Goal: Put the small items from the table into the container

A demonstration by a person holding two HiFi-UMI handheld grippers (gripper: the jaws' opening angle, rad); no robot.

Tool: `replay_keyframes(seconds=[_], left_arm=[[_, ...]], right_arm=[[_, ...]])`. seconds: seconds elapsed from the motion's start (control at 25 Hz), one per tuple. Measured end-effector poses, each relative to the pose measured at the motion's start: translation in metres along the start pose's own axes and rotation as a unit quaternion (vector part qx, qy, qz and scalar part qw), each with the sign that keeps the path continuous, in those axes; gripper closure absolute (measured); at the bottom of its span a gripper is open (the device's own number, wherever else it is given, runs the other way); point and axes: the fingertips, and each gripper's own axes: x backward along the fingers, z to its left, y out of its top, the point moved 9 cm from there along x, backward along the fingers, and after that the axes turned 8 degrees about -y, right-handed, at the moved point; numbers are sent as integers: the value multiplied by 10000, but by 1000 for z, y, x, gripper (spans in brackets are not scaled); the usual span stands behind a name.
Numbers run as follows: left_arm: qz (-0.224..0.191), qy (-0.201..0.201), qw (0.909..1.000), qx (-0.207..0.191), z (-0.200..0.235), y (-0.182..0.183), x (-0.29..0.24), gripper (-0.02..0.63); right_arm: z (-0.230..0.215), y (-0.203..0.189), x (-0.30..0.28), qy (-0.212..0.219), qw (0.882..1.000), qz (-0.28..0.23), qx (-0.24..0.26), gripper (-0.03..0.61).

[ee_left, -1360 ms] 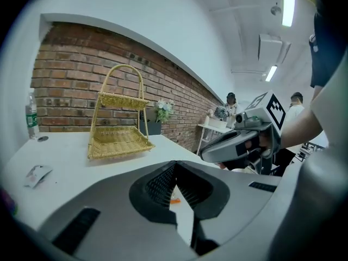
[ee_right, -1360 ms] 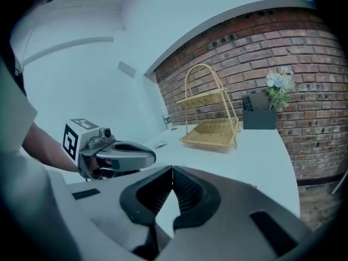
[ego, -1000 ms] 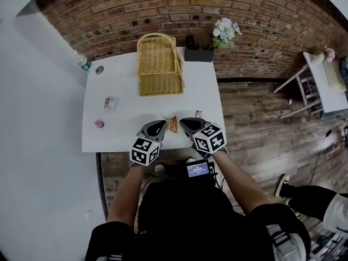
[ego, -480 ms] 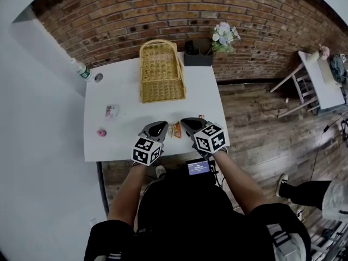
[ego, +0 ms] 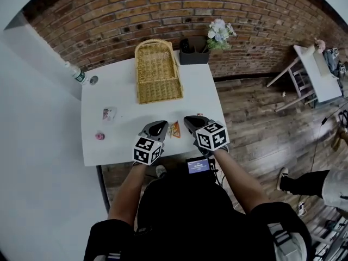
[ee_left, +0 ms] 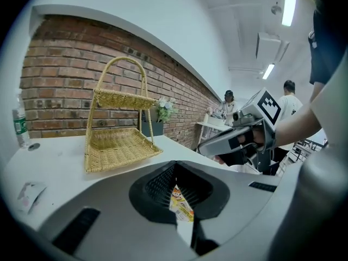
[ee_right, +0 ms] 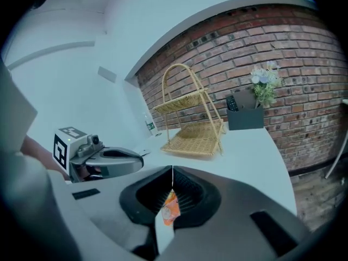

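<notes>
We judge nothing is done yet: the basket (ego: 159,86) looks empty, the orange packet (ego: 174,128), white packet (ego: 109,113) and pink item (ego: 99,136) lie on the worktop (ego: 136,116), and our left tool (ego: 161,125) and right tool (ego: 188,121), both closed and empty, flank the orange packet.

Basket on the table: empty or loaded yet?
Empty: both shelves of the basket show bare wicker from above; the orange packet is outside it.
</notes>
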Motion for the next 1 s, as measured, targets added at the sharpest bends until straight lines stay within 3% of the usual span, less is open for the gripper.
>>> replay_keyframes(seconds=[0.36,0.68,1.0], left_arm=[[65,-242,9997,-30,-6,-5,-12,604],[117,-323,9994,90,-8,-14,-14,604],[186,-362,9991,138,-12,-22,-8,604]], right_arm=[[-23,-26,9,-543,9982,165,-176,558],[-42,-66,16,-1085,9912,537,-530,396],[-49,-92,9,-1544,9827,855,-559,379]])
